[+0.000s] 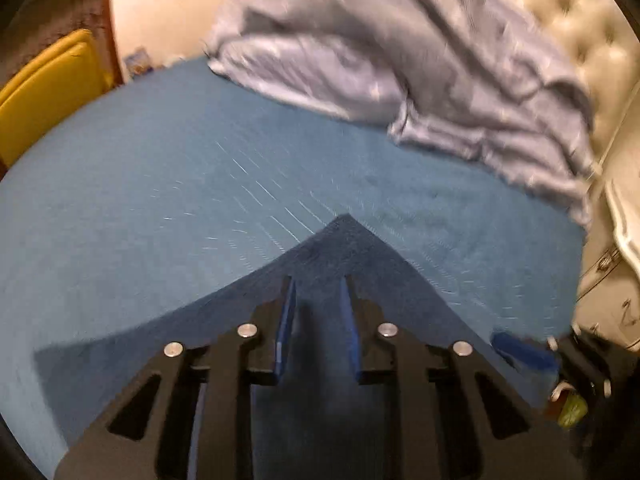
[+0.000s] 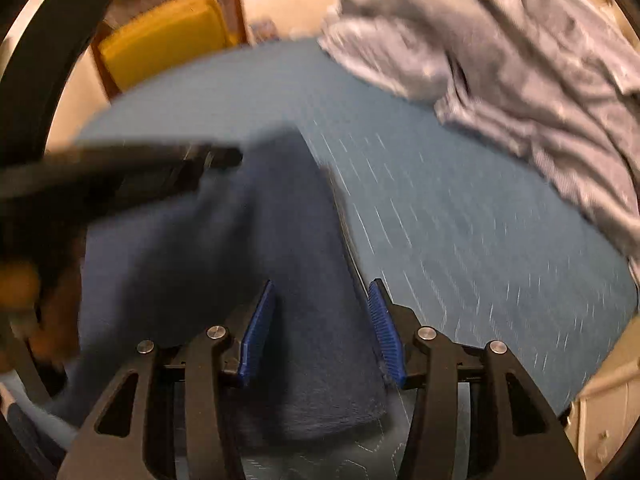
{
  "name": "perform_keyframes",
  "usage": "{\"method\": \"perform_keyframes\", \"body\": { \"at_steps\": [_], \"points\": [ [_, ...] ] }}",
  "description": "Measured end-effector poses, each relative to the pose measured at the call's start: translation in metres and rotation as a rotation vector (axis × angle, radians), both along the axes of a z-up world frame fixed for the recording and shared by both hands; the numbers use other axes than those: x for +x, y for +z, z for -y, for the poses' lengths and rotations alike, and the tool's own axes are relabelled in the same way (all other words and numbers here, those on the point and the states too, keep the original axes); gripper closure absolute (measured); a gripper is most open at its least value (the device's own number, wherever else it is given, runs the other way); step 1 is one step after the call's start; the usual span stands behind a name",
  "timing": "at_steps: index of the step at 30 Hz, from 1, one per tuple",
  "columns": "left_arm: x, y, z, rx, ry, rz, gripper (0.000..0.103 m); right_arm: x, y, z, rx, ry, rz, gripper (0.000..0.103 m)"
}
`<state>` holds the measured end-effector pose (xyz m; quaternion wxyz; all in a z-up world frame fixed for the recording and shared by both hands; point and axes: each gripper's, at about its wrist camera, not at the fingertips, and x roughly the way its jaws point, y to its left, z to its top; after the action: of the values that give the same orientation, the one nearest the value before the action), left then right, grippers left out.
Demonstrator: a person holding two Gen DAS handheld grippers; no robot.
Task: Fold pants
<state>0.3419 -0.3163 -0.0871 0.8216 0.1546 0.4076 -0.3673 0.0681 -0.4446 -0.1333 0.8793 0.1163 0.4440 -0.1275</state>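
Dark navy pants (image 1: pixel 344 264) lie on a blue bed sheet (image 1: pixel 160 168), a corner pointing away from me. My left gripper (image 1: pixel 318 284) hovers over them with its blue pads apart and nothing pinched. In the right wrist view the pants (image 2: pixel 240 260) spread under my right gripper (image 2: pixel 322 286), whose blue pads stand wide apart on either side of the cloth. The left gripper's black body (image 2: pixel 120 172) reaches in at the left, at the pants' far edge. Both views are motion-blurred.
A crumpled grey blanket (image 1: pixel 400 60) fills the back right of the bed. A yellow chair (image 1: pixel 44 96) stands at the left. A tufted cream headboard (image 1: pixel 592 28) and white furniture (image 1: pixel 616 264) are at the right.
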Motion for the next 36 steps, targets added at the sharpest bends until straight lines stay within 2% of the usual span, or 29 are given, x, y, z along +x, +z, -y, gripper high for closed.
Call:
{"method": "perform_keyframes", "body": {
  "at_steps": [3, 5, 8, 10, 11, 12, 14, 15, 16, 17, 18, 20, 22, 24, 26, 28, 30, 31, 36],
  "points": [
    [-0.004, -0.027, 0.027, 0.042, 0.007, 0.010, 0.081, 0.000, -0.012, 0.002, 0.003, 0.002, -0.015, 0.055],
    [0.002, -0.031, 0.032, 0.047, 0.022, -0.003, 0.081, 0.002, -0.013, 0.002, -0.003, 0.003, -0.028, 0.055],
    [0.006, -0.024, 0.024, 0.007, 0.052, -0.036, 0.081, 0.002, -0.016, 0.002, 0.005, 0.005, -0.036, 0.055],
    [0.002, 0.000, 0.007, -0.060, 0.115, -0.012, 0.080, 0.000, -0.017, 0.002, 0.019, 0.019, -0.032, 0.055],
    [-0.001, 0.010, -0.005, -0.077, 0.144, -0.002, 0.077, 0.002, -0.018, 0.005, 0.023, 0.019, -0.029, 0.055],
    [-0.003, 0.013, -0.015, -0.074, 0.187, -0.001, 0.067, 0.004, -0.019, 0.007, 0.028, 0.017, -0.026, 0.055],
    [-0.011, 0.013, -0.041, -0.058, 0.265, -0.015, 0.067, 0.002, -0.018, 0.005, 0.024, 0.018, -0.026, 0.055],
    [-0.018, 0.007, -0.050, -0.024, 0.297, 0.010, 0.067, 0.003, -0.017, 0.003, 0.013, 0.018, -0.028, 0.055],
    [-0.020, -0.002, -0.051, 0.022, 0.304, 0.011, 0.066, 0.003, -0.017, 0.001, -0.001, 0.018, -0.032, 0.055],
    [-0.015, -0.022, -0.050, 0.087, 0.293, -0.054, 0.063, 0.003, -0.017, 0.000, -0.010, 0.017, -0.036, 0.055],
    [-0.013, -0.032, -0.050, 0.115, 0.285, -0.095, 0.062, 0.004, -0.018, -0.001, -0.012, 0.016, -0.041, 0.055],
    [-0.017, -0.026, -0.060, 0.084, 0.290, -0.057, 0.058, 0.005, -0.018, -0.003, -0.018, 0.016, -0.051, 0.054],
    [-0.030, -0.010, -0.071, 0.078, 0.300, 0.018, 0.038, 0.004, -0.018, -0.004, -0.022, 0.012, -0.058, 0.054],
    [-0.045, 0.001, -0.091, 0.061, 0.310, 0.045, 0.038, 0.003, -0.016, -0.006, -0.029, 0.008, -0.061, 0.053],
    [-0.058, 0.006, -0.114, 0.036, 0.337, 0.028, 0.038, 0.000, -0.009, -0.009, -0.031, 0.005, -0.056, 0.052],
    [-0.078, 0.009, -0.143, 0.006, 0.382, 0.009, 0.038, -0.002, 0.004, -0.014, -0.030, 0.019, -0.013, 0.048],
    [-0.093, 0.011, -0.160, -0.011, 0.393, 0.006, 0.038, 0.000, 0.016, -0.024, -0.054, 0.050, 0.031, 0.039],
    [-0.104, 0.009, -0.168, -0.014, 0.396, -0.001, 0.038, 0.002, 0.019, -0.030, -0.068, 0.072, 0.044, 0.039],
    [-0.135, -0.015, -0.185, 0.035, 0.378, -0.055, 0.039, 0.010, 0.007, -0.041, -0.118, 0.100, -0.019, 0.039]
  ]
}}
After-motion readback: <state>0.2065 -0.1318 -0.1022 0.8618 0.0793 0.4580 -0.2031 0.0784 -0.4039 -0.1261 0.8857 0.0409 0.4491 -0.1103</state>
